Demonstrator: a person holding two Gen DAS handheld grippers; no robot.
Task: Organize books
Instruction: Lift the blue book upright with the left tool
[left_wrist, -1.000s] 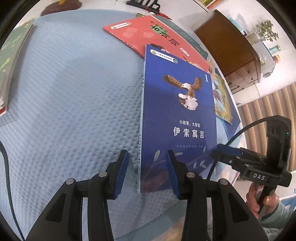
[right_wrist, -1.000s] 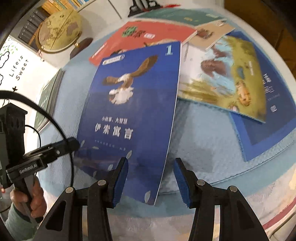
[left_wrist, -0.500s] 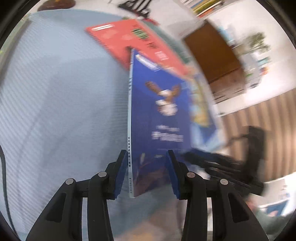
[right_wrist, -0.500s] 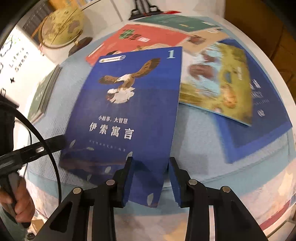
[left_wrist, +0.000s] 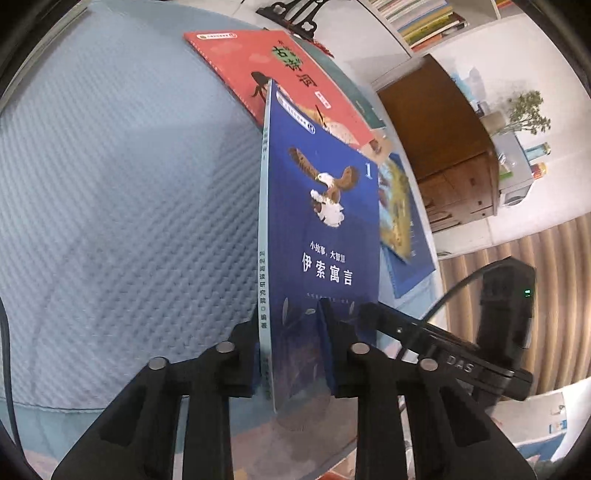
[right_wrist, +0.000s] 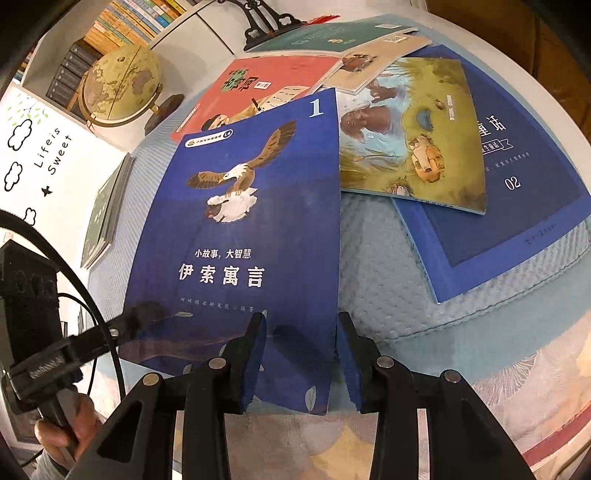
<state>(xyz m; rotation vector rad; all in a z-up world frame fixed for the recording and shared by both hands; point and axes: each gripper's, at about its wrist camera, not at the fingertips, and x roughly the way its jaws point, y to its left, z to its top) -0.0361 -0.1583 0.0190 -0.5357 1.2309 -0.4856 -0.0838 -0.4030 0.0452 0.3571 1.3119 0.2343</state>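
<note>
Left hand-held gripper (left_wrist: 291, 347) was clamped on the blue eagle-cover book (left_wrist: 325, 236) at its near spine corner, pads on either face, gap only as wide as the book. Right hand-held gripper (right_wrist: 301, 363) straddled the near fore-edge corner of the same book (right_wrist: 240, 236): one pad lay over the cover, the other sat just off the edge. Gap looked a bit wider than the book; couldn't tell whether it was actually pinching or only bracketing.

The book was tipped up on the spine side above the light blue quilted cloth (left_wrist: 110, 206) on the table, far end over the red book (left_wrist: 280, 74). Beside it lay the meadow-picture book (right_wrist: 424, 140) on a larger blue book marked 02 (right_wrist: 517, 206). A globe (right_wrist: 122, 88) stood at the table's back edge.

Risks, as I judged them:
- Thin softcover held by one corner: it would likely sag or twist, then slip out of the left pads.
- If the right one wasn't gripping, the fore-edge could flop down and drag the cloth.
- The far corner could catch the red book and shove the loose pile.
- Two grips pulling unevenly could crease the cover.
</note>
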